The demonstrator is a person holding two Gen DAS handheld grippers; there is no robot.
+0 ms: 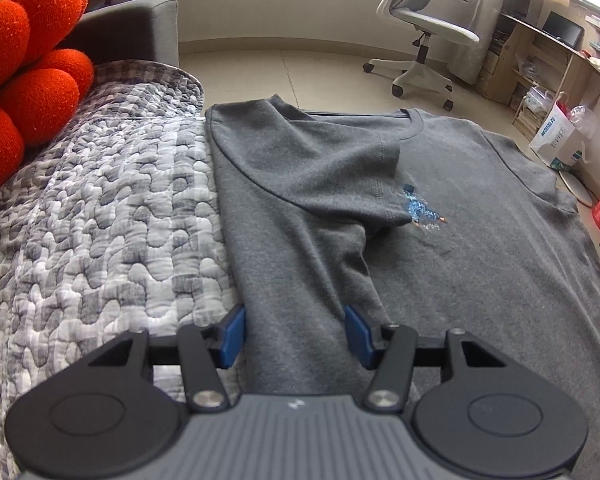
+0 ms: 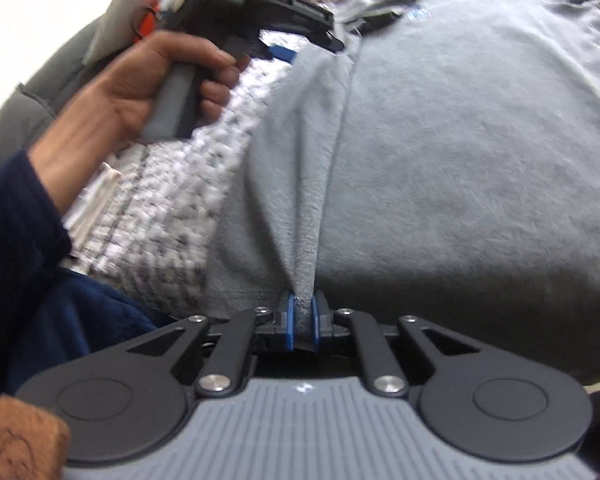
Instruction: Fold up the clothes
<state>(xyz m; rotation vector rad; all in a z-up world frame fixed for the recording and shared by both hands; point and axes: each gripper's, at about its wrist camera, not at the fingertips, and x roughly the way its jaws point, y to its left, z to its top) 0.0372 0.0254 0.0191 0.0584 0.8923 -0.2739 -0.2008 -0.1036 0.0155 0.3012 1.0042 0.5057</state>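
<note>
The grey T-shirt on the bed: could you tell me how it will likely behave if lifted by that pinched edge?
The grey T-shirt will probably drape limply: fabric already tents from the right gripper. It seems light, and its folded sleeve may slide open.

You are in a home, a lived-in bedroom or living room. Left of the jaws lies a quilted checked cover (image 1: 100,208) with plump orange cushions (image 1: 32,80) against a grey sofa arm (image 1: 140,28). Far ahead of them a white swivel chair (image 1: 420,36) stands on the tiled floor (image 1: 300,68), beside a cluttered wooden desk (image 1: 548,52) with a shopping bag (image 1: 556,136) below.
</note>
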